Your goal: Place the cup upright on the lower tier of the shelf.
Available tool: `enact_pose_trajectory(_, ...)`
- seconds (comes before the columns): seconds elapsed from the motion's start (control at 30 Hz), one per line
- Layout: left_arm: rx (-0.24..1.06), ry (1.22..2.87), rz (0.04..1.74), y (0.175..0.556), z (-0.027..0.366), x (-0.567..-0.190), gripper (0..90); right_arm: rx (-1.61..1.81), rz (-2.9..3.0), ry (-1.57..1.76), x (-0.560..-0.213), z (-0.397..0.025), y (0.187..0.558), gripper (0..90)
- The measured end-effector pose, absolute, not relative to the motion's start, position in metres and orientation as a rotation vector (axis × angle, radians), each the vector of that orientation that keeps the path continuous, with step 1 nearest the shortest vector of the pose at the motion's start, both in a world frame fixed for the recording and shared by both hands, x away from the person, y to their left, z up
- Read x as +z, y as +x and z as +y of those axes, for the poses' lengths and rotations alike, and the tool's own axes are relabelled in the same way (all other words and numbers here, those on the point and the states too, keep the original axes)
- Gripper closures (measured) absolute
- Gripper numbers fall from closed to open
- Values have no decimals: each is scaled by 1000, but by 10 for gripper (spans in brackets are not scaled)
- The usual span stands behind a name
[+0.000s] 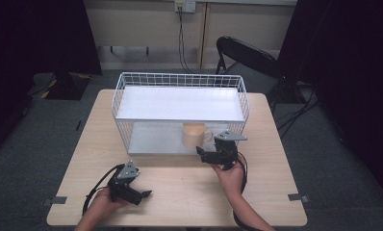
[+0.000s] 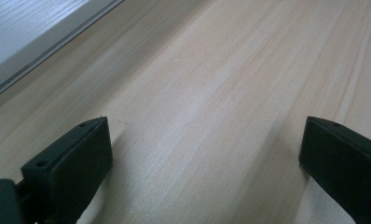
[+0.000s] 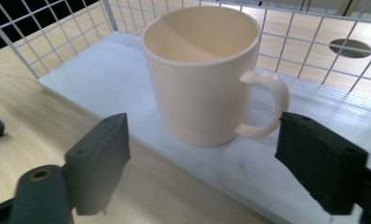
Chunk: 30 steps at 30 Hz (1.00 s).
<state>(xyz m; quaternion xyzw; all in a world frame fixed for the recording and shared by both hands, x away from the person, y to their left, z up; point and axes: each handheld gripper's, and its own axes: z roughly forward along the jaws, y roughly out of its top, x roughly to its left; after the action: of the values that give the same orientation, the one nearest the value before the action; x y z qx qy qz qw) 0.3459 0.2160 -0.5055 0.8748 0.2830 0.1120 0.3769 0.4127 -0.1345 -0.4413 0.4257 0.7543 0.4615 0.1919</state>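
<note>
A cream mug [image 1: 194, 134] [image 3: 204, 74] stands upright on the lower shelf of a white wire rack [image 1: 180, 113], near the shelf's front edge, with its handle toward the right. My right gripper [image 1: 210, 155] [image 3: 202, 163] is open just in front of the mug, its jaws on either side of the mug but short of touching it. My left gripper [image 1: 140, 196] [image 2: 200, 163] rests low over the bare table at the front left, open with nothing between its jaws.
The rack has an upper white shelf [image 1: 180, 103] above the mug and wire sides [image 3: 58, 32]. A black folding chair [image 1: 247, 57] stands behind the wooden table [image 1: 180, 192]. Tape marks [image 1: 297, 197] sit near the front corners.
</note>
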Motion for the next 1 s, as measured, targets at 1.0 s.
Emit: enact_pose_trajectory(1.0,291,2237,726,346,216,-505,20,1302,2198,1122,-437,-180,390,134)
